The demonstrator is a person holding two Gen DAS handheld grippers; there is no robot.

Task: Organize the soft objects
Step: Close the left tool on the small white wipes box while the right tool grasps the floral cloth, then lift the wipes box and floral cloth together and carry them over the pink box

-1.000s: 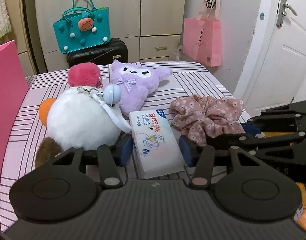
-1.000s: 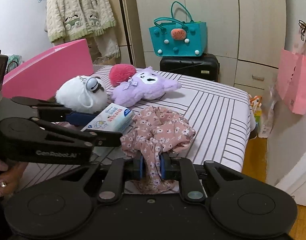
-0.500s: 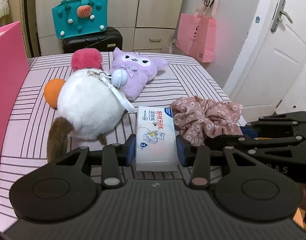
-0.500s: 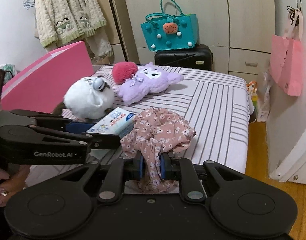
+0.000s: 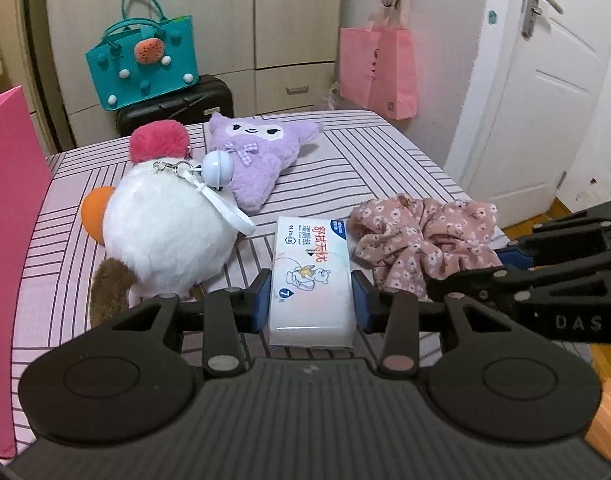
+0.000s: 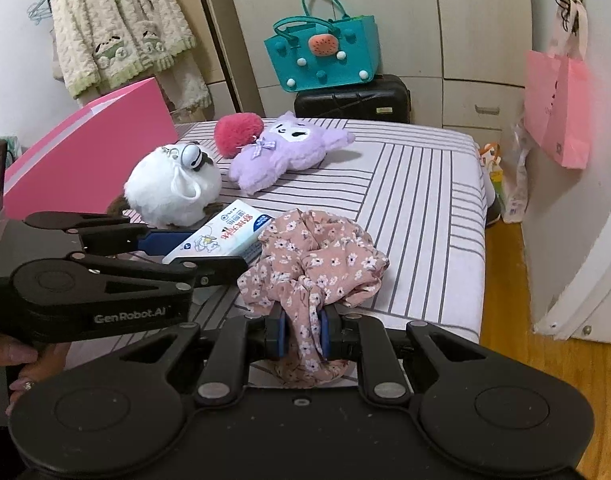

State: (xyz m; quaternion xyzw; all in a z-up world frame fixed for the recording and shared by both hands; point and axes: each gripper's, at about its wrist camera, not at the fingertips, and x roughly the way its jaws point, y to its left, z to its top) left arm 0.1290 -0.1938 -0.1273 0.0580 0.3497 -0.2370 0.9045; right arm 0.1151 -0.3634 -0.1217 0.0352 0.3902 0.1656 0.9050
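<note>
My left gripper [image 5: 311,302] is shut on a white tissue pack [image 5: 310,276], which lies on the striped bed; the pack also shows in the right wrist view [image 6: 221,236]. My right gripper [image 6: 301,330] is shut on a pink floral cloth [image 6: 313,256], bunched at the bed's near right; the cloth also shows in the left wrist view [image 5: 417,236]. A white round plush [image 5: 165,232] with a keychain lies left of the pack. A purple plush [image 5: 257,156] and a red pom-pom [image 5: 157,140] lie farther back.
A pink box [image 5: 9,240] stands along the bed's left side. A teal bag [image 5: 141,68] sits on a black case [image 5: 177,106] behind the bed. A pink paper bag [image 5: 379,68] hangs on the wall. A white door [image 5: 545,100] and wooden floor are to the right.
The left gripper's jaws have closed from wide apart onto the tissue pack's sides. The left view has shifted and risen slightly. The right gripper stays shut on the cloth.
</note>
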